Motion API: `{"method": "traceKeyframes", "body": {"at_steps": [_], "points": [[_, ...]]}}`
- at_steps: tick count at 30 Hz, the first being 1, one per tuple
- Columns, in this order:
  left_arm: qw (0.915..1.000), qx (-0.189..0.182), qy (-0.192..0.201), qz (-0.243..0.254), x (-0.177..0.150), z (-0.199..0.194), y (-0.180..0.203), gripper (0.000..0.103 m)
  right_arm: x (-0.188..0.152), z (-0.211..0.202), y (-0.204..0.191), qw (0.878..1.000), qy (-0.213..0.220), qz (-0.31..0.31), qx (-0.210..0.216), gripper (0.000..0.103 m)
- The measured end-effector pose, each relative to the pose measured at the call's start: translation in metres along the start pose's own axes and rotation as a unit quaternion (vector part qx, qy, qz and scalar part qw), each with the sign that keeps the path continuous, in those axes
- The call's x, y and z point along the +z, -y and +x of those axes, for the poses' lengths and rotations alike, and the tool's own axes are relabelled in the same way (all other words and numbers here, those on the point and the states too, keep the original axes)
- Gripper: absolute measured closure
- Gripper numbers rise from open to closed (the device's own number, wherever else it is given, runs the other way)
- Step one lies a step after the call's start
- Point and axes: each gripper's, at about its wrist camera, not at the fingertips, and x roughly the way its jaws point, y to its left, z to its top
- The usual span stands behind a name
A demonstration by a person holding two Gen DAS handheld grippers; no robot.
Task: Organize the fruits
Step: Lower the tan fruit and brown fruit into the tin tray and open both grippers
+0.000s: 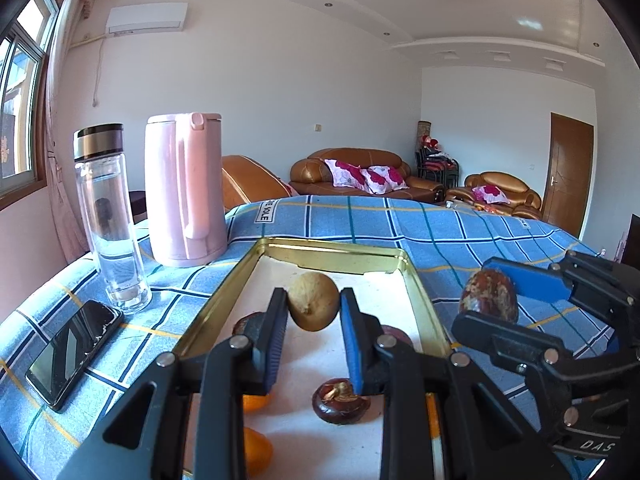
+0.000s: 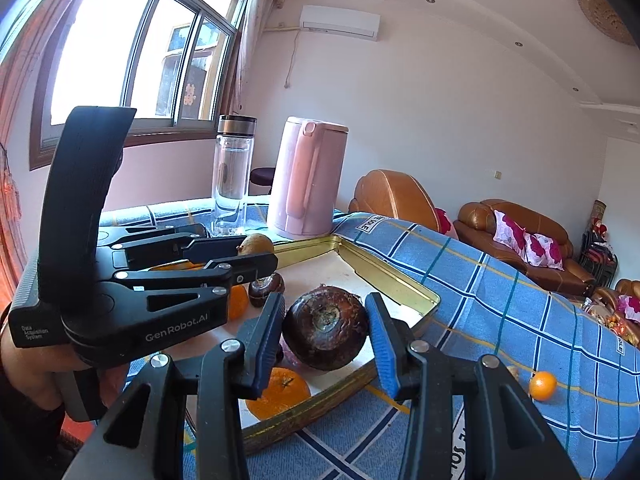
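A gold tin tray (image 1: pixel 332 248) (image 2: pixel 384 268) with a white floor lies on the blue checked cloth. My left gripper (image 1: pixel 314 306) (image 2: pixel 256 252) is shut on a tan kiwi (image 1: pixel 313 300) (image 2: pixel 256 243) and holds it above the tray's middle. My right gripper (image 2: pixel 325 312) (image 1: pixel 486 296) is shut on a dark red-brown round fruit (image 2: pixel 325 330) (image 1: pixel 488 298), held over the tray's right rim. In the tray lie a dark brown chestnut-like fruit (image 1: pixel 340 400) (image 2: pixel 266 286) and oranges (image 2: pixel 278 394) (image 1: pixel 256 450). One small orange (image 2: pixel 543 386) lies loose on the cloth to the right.
A pink kettle (image 1: pixel 184 192) and a glass bottle (image 1: pixel 108 216) stand behind the tray's left corner. A black phone (image 1: pixel 74 352) lies on the cloth left of the tray. Brown sofas (image 1: pixel 352 172) stand beyond the table.
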Motion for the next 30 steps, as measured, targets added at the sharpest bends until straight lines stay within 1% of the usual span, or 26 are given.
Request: {"method": "traceKeyframes", "body": {"at_steps": [10,20,30], "points": [[0.9997,0.017,-0.011,-0.011,-0.003,0.001,-0.019,0.075,0.001,0.01,-0.018,1.0,-0.007,-0.011,0.017,0.059],[0.9995,0.022,-0.018,-0.011,-0.005,0.001,-0.027,0.075,0.002,0.019,-0.03,0.999,-0.016,-0.018,0.032,0.059],[0.9986,0.027,-0.044,-0.009,-0.011,0.007,-0.036,0.075,-0.002,0.03,-0.038,0.998,-0.034,-0.019,0.044,0.059]]}}
